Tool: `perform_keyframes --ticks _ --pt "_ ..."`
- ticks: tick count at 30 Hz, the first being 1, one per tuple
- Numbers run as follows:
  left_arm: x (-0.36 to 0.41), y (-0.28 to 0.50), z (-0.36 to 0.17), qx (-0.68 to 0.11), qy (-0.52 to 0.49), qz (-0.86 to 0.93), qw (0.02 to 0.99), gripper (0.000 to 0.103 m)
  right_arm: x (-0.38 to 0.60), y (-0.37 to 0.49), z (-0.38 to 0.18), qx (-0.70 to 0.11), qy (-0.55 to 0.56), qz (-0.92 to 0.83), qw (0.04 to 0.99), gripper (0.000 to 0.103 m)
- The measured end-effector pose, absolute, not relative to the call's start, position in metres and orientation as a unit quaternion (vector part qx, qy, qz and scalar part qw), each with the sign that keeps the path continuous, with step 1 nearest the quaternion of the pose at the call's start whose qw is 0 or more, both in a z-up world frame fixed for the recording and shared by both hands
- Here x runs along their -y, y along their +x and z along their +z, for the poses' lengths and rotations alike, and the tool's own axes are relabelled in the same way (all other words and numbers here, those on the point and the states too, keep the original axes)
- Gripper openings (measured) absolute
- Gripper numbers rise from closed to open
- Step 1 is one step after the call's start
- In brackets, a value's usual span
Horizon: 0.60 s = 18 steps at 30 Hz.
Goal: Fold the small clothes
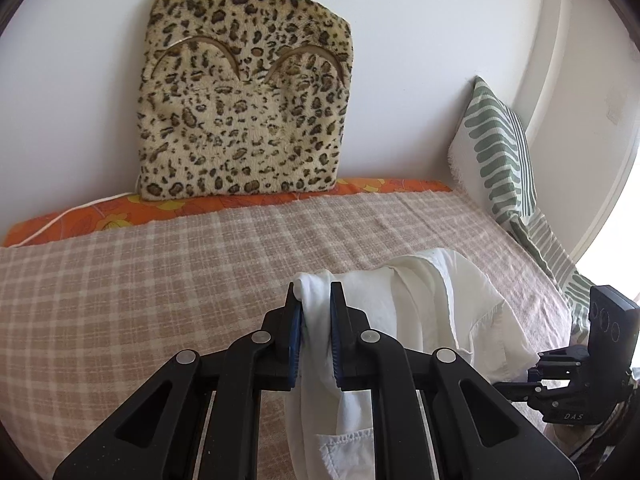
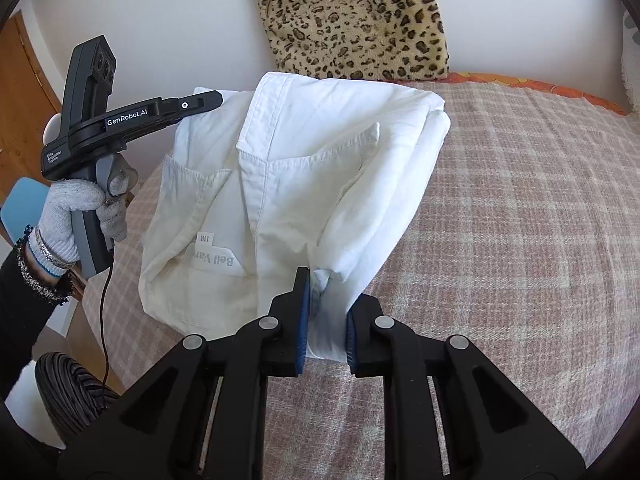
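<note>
While both my claws have the white garment (image 2: 304,168) pinched and hanging clear above the checked bedspread (image 2: 500,240), I judge the step in hand to be the lift and spread before the first fold. My left gripper (image 1: 314,320) is pressed together on a bunched edge of the cloth, the blue pads squeezing it between them. My right gripper (image 2: 328,312) is likewise clamped on a gathered corner, with the fabric stretched from there toward the left claw. The garment shows a pocket and a label; it may be small trousers or shorts, though the bunching leaves me unsure. Nothing is folded yet, as far as I can judge. Next I would need to draw my hands apart to take out the slack, then lay the piece flat on the bedspread, short of the leopard cushion (image 1: 244,96).
</note>
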<state>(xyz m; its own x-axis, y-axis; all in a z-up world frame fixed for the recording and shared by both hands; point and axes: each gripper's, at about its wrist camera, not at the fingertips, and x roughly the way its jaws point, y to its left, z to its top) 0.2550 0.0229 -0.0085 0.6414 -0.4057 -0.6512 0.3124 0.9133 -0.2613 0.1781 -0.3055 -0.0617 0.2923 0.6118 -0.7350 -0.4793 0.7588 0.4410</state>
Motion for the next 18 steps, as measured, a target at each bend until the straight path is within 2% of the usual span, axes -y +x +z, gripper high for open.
perform_keyframes --ticks 18 --pt "0.088 0.307 0.008 -0.350 -0.038 -0.259 0.900 0.010 0.394 0.218 -0.055 -0.467 0.053 0.276 0.838 0.015"
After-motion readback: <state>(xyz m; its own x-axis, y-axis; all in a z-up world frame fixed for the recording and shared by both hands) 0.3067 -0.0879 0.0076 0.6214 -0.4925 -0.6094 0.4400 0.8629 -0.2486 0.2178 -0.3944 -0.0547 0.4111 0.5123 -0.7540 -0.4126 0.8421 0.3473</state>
